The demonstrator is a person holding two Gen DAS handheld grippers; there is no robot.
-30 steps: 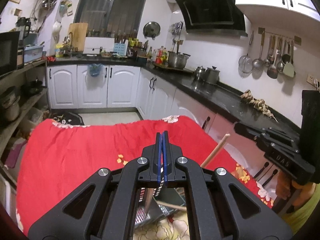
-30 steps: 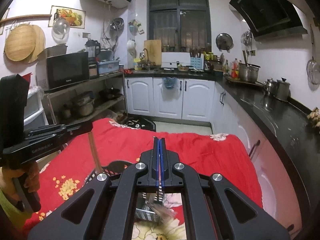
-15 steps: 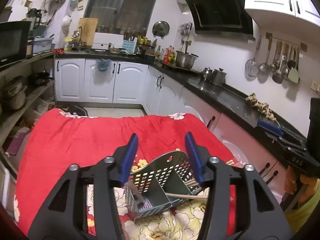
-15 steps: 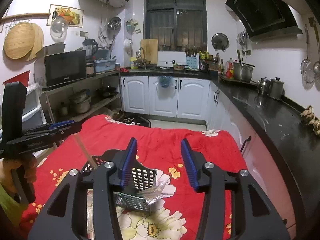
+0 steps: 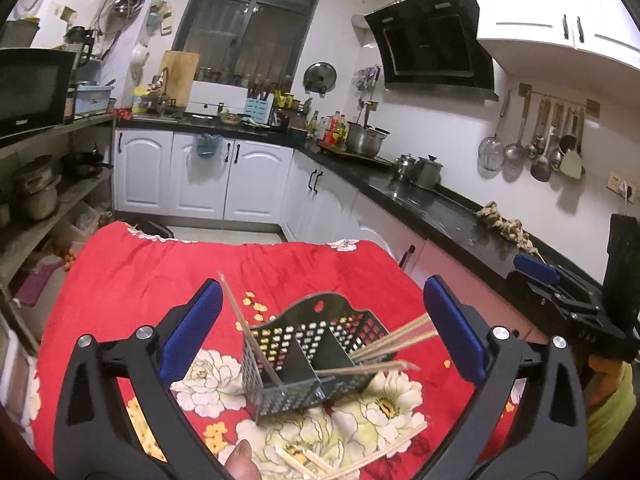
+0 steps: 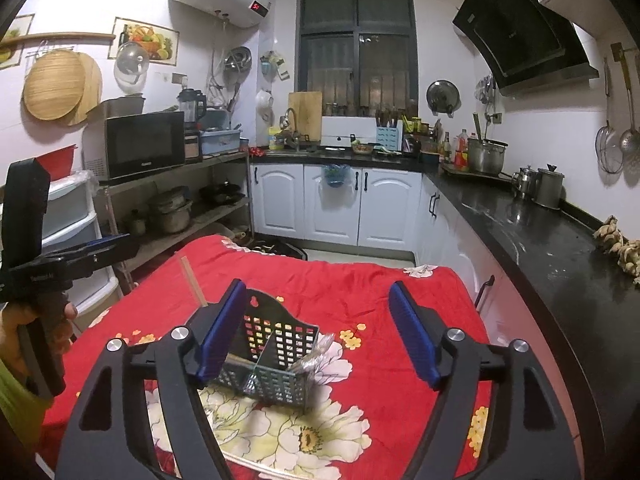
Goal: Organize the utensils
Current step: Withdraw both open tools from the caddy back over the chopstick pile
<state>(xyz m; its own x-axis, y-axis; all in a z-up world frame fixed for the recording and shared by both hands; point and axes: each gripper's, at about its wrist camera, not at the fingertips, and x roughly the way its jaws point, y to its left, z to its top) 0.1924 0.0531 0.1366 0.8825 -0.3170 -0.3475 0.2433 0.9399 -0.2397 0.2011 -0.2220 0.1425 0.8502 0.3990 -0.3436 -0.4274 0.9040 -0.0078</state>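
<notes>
Your grey perforated plastic caddy (image 5: 316, 354) sits mid-table on the red floral cloth (image 5: 132, 276), its divider there to sort utensils. Left compartment: one wooden chopstick (image 5: 244, 324) leaning upright. Right compartment: a bundle of chopsticks (image 5: 394, 338) splayed over the rim. More loose sticks (image 5: 360, 450) lie on the cloth nearer you, likely next. Left gripper (image 5: 320, 330): fingers opening wide, holding nothing, caddy between them but untouched. Right gripper (image 6: 316, 328): fingers opening too, empty.
</notes>
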